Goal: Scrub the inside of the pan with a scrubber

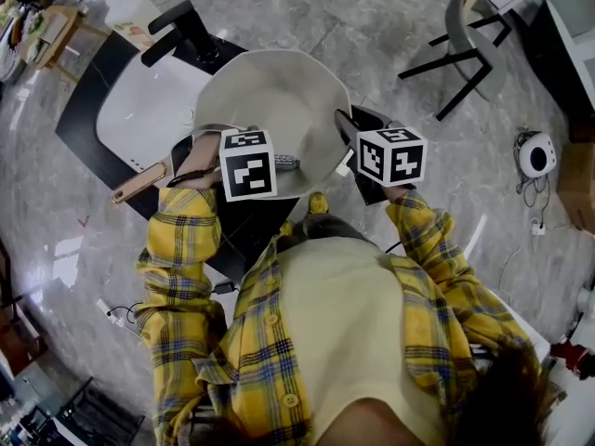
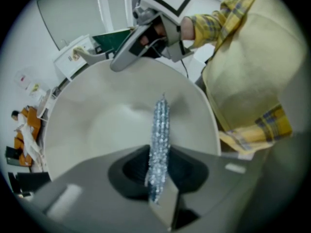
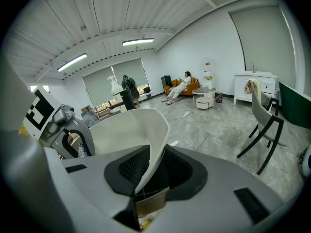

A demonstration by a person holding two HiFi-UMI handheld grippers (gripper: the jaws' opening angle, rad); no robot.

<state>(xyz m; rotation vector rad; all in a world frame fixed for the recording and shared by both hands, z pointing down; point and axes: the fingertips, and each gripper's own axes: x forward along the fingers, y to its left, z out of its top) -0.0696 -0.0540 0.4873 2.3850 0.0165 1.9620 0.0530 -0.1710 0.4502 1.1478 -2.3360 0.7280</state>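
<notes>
A cream pan is held tilted over the black counter, and its wooden handle points left. My right gripper is shut on the pan's right rim; in the right gripper view the rim runs between the jaws of that gripper. My left gripper is shut on a silvery-blue metal scrubber, which stands edge-on over the pan's inside. The scrubber pokes out beside the left marker cube. Whether it touches the pan is unclear.
A white sink with a black faucet lies in the black counter behind the pan. A grey chair stands at the back right, and a white round device sits on the floor. People sit far off by an orange sofa.
</notes>
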